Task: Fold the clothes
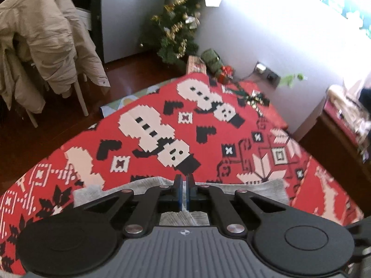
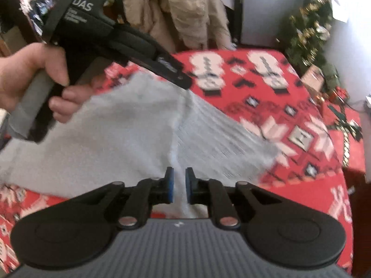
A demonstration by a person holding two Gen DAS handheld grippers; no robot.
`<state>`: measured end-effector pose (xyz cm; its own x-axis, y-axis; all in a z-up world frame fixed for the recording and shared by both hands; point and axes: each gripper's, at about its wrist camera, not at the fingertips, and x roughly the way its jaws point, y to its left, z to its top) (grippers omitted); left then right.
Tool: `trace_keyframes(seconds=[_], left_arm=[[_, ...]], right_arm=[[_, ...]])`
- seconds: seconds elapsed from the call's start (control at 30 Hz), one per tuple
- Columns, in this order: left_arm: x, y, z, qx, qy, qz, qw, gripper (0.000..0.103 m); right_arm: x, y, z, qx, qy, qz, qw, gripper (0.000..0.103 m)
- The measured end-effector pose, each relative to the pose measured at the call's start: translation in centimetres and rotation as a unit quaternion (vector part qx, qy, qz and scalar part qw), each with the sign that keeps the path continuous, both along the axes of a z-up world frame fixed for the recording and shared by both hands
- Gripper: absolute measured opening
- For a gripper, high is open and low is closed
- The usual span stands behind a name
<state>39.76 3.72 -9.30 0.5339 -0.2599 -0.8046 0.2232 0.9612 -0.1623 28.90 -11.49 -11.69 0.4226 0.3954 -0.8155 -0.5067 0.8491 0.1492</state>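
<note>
Here, nearest first:

Right gripper [image 2: 178, 185]: its blue-padded jaws stand a little apart, with a ridge of the pale grey ribbed knit garment [image 2: 129, 129] running up between them; whether the pads touch the cloth I cannot tell. This placement suits taking a corner or seam.

Left gripper [image 1: 184, 192]: the jaws are pressed together on a thin edge of that same grey knit, which shows as a pale strip between the pads. Pinching the edge there would let the cloth be lifted and carried over.

Hand [image 2: 34, 74]: seen from the right wrist, it grips the left tool's grey handle above the cloth, nose angled down to the fabric.

Garment: it lies spread on the table, one part slanting up toward the left gripper's nose, so a fold seems in progress, though how far along is unclear.

Red tablecloth with white snowmen and snowflakes [image 1: 208, 143]: it gives a flat surface under the knit.

Beige jacket on a chair [image 1: 46, 41]: hangs beyond the table, apart from the work.

Small decorated Christmas tree [image 1: 178, 30]: farthest, by the wall.
</note>
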Motion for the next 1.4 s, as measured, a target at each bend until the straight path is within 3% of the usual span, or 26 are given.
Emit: trace_keyframes(seconds=[0.13,0.27,0.43,0.63,0.8,0.87,0.97,1.03,1.17,1.27,1.4], left_arm=[[-2.2,1.6,0.3,-0.014,0.023,0.018,0.9995,0.003],[-5.0,3.3,0.1,-0.023,0.046,0.043,0.9978,0.003],[-10.1,5.2,-0.2,-0.009,0.068,0.101,0.9925,0.003],[-16.8,7.6,0.2,0.004,0.092,0.195,0.9766,0.003],[-22.5,10.5,0.7,0.032,0.116,0.285,0.9509,0.005],[-24.8,11.8,1.3,0.041,0.118,0.323,0.9382,0.007],[-28.4,14.0,2.1,0.048,0.118,0.386,0.9138,0.007],[-30.6,15.4,2.5,0.050,0.111,0.428,0.8957,0.007],[-33.9,17.4,1.9,0.041,0.101,0.498,0.8600,0.015],[-35.5,18.1,1.2,0.024,0.087,0.531,0.8426,0.025],[-36.5,18.6,-0.3,0.000,0.082,0.556,0.8272,0.026]], right_arm=[[1.2,2.9,-1.5,-0.001,0.010,0.010,1.000,0.007],[3.0,2.1,-3.7,0.006,0.022,-0.031,0.999,0.000],[3.0,1.9,-2.9,0.002,0.010,-0.057,0.998,0.004],[3.0,3.7,-1.3,-0.002,-0.003,-0.018,1.000,0.004],[5.6,5.6,-2.5,-0.038,0.010,-0.007,0.999,0.003],[6.3,5.7,-1.6,-0.040,0.000,0.005,0.999,0.004],[6.9,6.3,0.1,-0.041,-0.018,0.031,0.999,0.011],[6.5,8.1,1.6,-0.041,-0.026,0.087,0.995,0.011],[4.8,13.5,3.5,-0.047,-0.041,0.207,0.976,0.011],[3.2,18.4,3.8,-0.040,-0.042,0.281,0.958,0.012],[0.4,24.7,3.4,-0.031,-0.039,0.349,0.936,0.012]])
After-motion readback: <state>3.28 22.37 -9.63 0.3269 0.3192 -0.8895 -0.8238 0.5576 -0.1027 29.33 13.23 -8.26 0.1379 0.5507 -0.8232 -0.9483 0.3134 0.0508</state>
